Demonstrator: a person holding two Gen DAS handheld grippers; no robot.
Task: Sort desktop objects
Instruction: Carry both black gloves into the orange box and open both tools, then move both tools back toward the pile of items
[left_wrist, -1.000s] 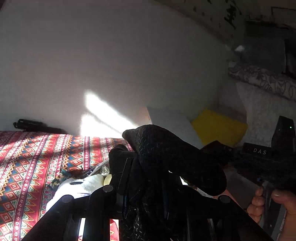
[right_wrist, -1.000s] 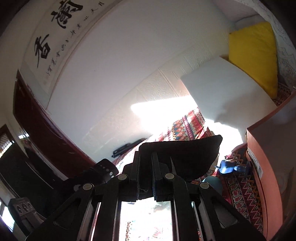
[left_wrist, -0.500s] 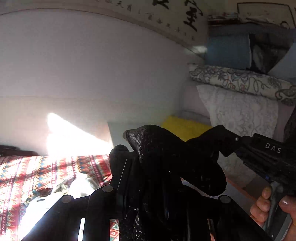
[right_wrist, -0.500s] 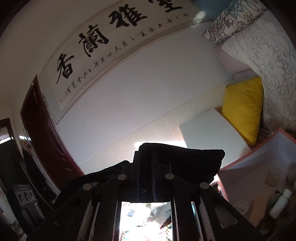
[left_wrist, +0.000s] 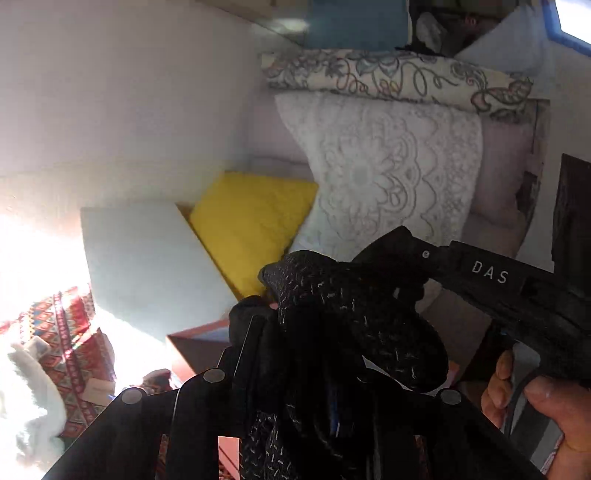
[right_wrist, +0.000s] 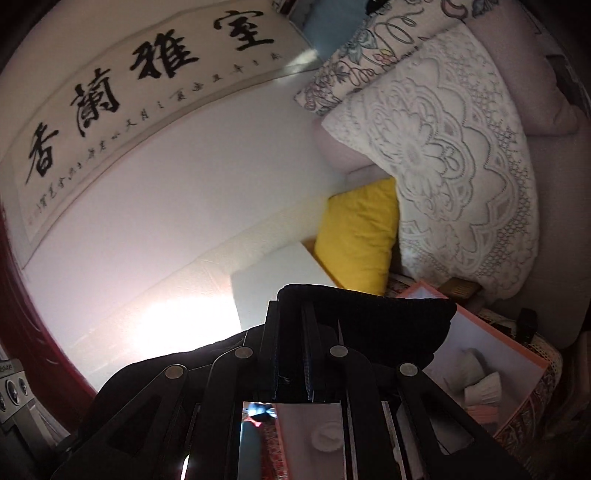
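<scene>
Both grippers clamped on one black cloth (left_wrist: 351, 325): left gripper (left_wrist: 295, 332) and right gripper (right_wrist: 306, 325) hold it aloft, above the pink box (right_wrist: 480, 332).

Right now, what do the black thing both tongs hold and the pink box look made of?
Black item: looks like knitted fabric, matte with pale flecks; it droops softly. Pink box: probably cardboard, with thin, flat, straight walls, matte pink outside, pale inside.

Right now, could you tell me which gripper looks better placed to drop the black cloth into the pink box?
Probably the right gripper: both sets of jaws are shut on the black cloth, but the open pink box lies just below and beside the right one.
</scene>
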